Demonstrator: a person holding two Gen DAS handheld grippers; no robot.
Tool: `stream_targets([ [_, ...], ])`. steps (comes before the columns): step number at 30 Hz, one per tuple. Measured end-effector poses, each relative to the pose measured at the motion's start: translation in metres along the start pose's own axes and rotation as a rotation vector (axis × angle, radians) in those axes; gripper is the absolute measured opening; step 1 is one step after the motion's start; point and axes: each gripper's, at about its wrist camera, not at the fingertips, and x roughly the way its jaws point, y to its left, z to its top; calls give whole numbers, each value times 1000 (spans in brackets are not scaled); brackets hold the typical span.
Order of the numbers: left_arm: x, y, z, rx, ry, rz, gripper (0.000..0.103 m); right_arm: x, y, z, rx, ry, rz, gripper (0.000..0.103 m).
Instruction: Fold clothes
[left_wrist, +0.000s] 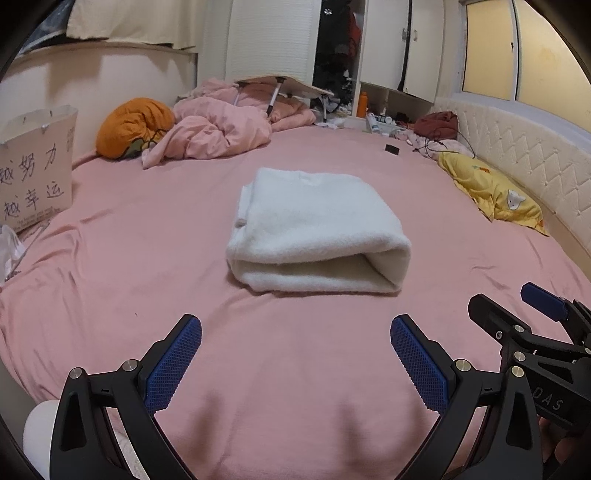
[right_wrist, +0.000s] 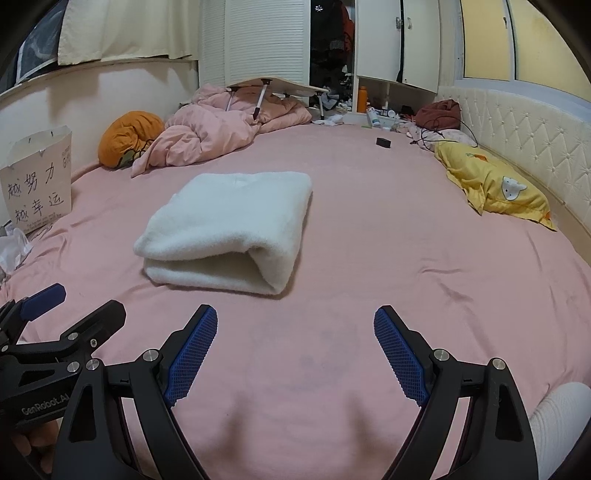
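A white fleecy garment (left_wrist: 314, 229) lies folded into a thick rectangle on the pink bed sheet (left_wrist: 295, 369), its folded edge toward me. It also shows in the right wrist view (right_wrist: 229, 229). My left gripper (left_wrist: 295, 328) is open and empty, hovering above the sheet a short way in front of the garment. My right gripper (right_wrist: 295, 317) is open and empty, beside the left one and to the right of the garment. Each gripper shows in the other's view, the right one (left_wrist: 517, 314) at the right edge and the left one (right_wrist: 62, 314) at the left edge.
A crumpled pink duvet (left_wrist: 221, 129) and an orange cushion (left_wrist: 133, 125) lie at the far side, with a folding lap table (left_wrist: 280, 83) on the duvet. A yellow pillow (left_wrist: 487, 188) lies by the padded headboard (left_wrist: 517, 155). A paper bag (left_wrist: 37, 166) stands at the left.
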Motion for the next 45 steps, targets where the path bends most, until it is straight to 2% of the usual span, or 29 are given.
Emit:
stream_targets([
  [45,1,2,0,-11,13,5,103,0,1,-1,9,5,1,87],
])
